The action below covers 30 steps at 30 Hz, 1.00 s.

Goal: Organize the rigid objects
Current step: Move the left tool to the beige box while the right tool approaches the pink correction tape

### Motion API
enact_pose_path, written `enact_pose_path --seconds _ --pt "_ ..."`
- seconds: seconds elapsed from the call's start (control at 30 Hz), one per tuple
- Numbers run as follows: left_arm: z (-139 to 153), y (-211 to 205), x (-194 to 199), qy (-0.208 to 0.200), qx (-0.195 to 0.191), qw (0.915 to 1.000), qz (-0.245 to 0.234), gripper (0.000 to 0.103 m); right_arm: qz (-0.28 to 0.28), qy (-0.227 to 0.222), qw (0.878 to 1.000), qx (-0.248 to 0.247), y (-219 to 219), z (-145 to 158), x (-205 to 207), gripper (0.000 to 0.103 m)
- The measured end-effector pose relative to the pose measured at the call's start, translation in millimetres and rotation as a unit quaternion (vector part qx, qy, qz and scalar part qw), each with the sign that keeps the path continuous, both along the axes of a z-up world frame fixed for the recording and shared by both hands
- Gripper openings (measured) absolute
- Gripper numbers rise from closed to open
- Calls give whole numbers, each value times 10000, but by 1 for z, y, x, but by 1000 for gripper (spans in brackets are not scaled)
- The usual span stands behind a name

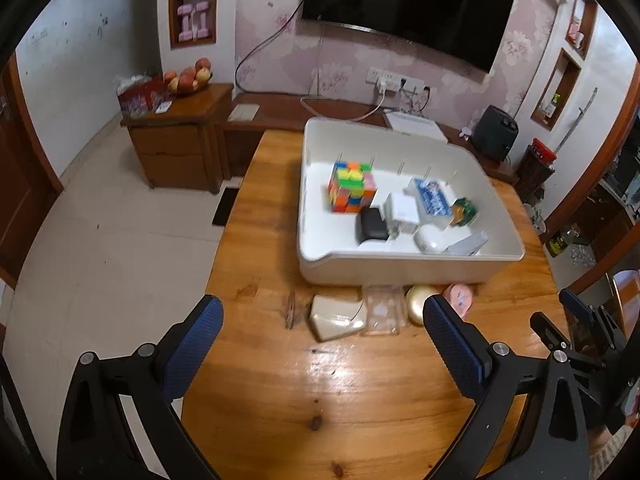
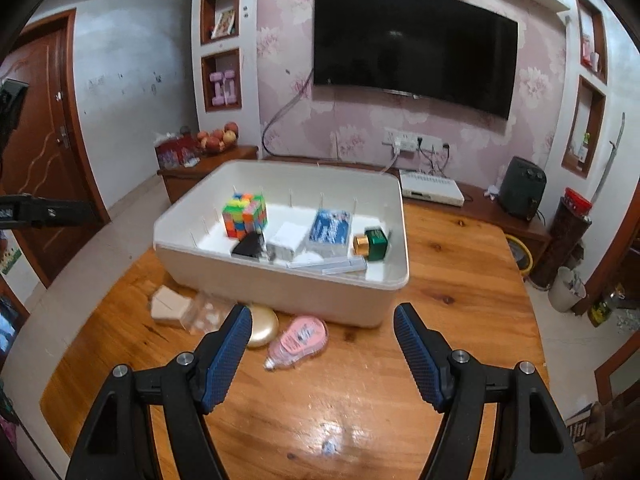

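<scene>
Our right gripper [image 2: 322, 354] hovers spread and empty above the pink tape dispenser [image 2: 298, 340], likely lining up a pick. Our left gripper [image 1: 322, 344], also spread, holds nothing. Loose items wait on the wooden table [image 2: 460, 280] just beside the white bin [image 2: 280, 288].

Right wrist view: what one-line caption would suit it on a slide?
Open right gripper above a wooden table, facing a pink tape dispenser and gold compact before a white bin.

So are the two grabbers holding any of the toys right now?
No, nothing is held. The left gripper and the right gripper both hang open over the wooden table, with only air between their fingers.
</scene>
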<state>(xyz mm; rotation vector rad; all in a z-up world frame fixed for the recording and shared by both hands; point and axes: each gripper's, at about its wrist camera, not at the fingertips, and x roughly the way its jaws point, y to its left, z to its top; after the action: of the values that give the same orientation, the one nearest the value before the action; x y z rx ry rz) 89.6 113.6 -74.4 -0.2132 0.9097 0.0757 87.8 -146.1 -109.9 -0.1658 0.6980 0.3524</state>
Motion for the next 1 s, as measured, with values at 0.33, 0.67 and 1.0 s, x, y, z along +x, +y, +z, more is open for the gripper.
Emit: enact_pose_path --seconds 0.33,0.67,1.0 --pt "-68 3 10 655 27 9975 276 100 -93 541 9985 -87 4 -50 7 74" --pt "-110 3 38 913 -19 9919 885 100 -220 995 9947 125 21 -83 25 74" --pt "-122 -10 49 800 193 9922 941 100 -239 1019 9943 198 26 -96 36 74"
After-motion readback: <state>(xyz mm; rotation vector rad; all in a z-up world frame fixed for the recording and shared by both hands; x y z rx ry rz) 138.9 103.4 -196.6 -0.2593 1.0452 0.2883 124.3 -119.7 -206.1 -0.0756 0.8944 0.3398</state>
